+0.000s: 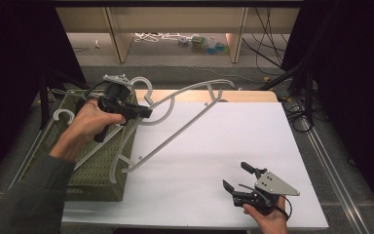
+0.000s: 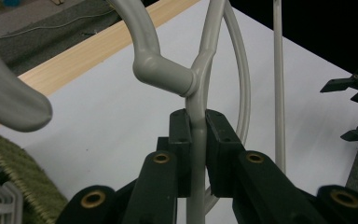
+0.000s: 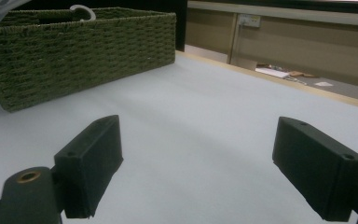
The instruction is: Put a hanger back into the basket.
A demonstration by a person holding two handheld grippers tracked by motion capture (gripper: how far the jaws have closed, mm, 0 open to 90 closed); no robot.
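A: Where is the hanger seen?

B: The grey plastic hanger (image 1: 185, 113) is held up over the white table (image 1: 253, 146), its hook end by the basket's far corner, the long bar slanting down toward the basket's right side. In the left gripper view the neck (image 2: 196, 135), just below the hook, is pinched btwn the two black pads.

A: So the left gripper is closed on it?

B: Yes. The left gripper (image 1: 143, 112) is clamped on the hanger neck, jaws pressed tight against it on both sides. It is held above the green woven basket (image 1: 97, 180) at the table's left edge. More grey hangers (image 1: 63, 115) are seen lying in the basket.

A: And the right gripper?

B: The right gripper (image 1: 237, 177) is held low near the table's front right, well apart from the hanger. Its jaws are spread wide w/ nothing btwn them; bare white tabletop is seen in the gap, w/ the basket farther off.
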